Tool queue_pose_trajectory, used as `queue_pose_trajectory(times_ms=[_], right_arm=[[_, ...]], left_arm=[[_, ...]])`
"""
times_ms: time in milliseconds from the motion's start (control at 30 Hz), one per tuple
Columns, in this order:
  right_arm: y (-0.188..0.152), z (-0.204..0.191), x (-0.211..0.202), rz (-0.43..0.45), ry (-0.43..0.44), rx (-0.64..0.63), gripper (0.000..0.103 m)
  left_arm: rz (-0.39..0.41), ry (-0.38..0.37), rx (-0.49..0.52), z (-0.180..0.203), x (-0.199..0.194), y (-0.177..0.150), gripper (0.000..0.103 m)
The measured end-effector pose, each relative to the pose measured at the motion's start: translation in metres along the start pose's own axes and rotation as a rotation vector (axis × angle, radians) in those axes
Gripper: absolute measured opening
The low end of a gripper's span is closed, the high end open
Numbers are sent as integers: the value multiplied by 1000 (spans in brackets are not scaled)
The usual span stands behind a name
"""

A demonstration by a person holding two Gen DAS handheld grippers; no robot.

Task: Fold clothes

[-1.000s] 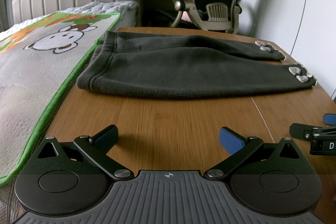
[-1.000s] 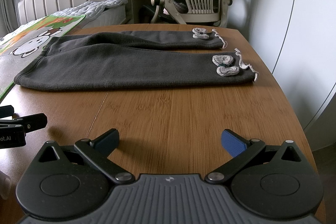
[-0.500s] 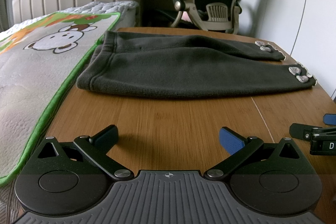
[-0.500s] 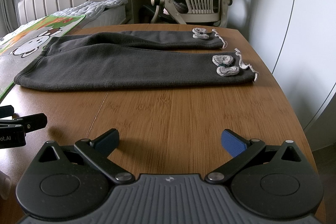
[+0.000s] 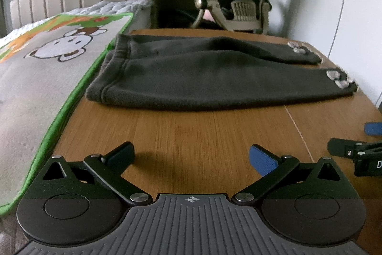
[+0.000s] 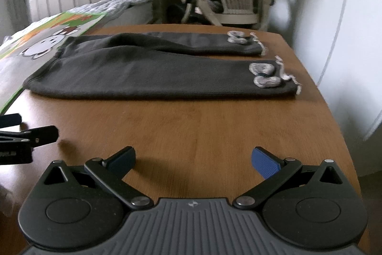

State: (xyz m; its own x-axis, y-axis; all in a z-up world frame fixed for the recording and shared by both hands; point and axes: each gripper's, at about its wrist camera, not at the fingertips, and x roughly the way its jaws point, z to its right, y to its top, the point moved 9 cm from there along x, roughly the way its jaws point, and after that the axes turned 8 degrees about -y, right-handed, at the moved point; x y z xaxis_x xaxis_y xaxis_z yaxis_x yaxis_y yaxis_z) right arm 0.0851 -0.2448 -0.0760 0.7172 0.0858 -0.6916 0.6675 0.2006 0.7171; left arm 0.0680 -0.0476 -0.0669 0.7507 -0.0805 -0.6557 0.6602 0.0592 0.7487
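Two grippers, left (image 5: 191, 155) and right (image 6: 193, 158), hover spread wide and empty over the table (image 5: 214, 130); dark trousers (image 5: 214, 78) lie flat ahead of both.

Little can be read. In the left wrist view, a white letter "D" stands on the black body of the right gripper (image 5: 372, 135) at the right edge, cut off by the frame. In the right wrist view, the left gripper (image 6: 28, 129) at the left edge bears white lettering too blurred to read.
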Motion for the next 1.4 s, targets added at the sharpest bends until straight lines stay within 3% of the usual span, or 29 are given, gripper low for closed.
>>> queue_pose_trajectory(times_ms=[233,433,600,867,1067,1233,1400], right_arm=[[3,-11,-3,19,111,-23,103],[21,-2,1,46,183,41,103],[60,5,-4,163,192,10,103],[110,12,9,352,257,62,103],[122,-2,57,204,281,67,103],[113,-16,92,38,341,98,103],[99,-25,87,49,326,34,103]], left_arm=[[-35,-35,35,0,-1,0,103],[-31,-143,-112,-17,-8,25,103],[12,-99,-79,-22,0,63,103],[-22,-92,-104,-31,44,85,103],[-62,-81,-143,-47,65,77,103],[-29,-103,-112,-49,64,71,103],[-14,-117,-77,-46,57,62,103]])
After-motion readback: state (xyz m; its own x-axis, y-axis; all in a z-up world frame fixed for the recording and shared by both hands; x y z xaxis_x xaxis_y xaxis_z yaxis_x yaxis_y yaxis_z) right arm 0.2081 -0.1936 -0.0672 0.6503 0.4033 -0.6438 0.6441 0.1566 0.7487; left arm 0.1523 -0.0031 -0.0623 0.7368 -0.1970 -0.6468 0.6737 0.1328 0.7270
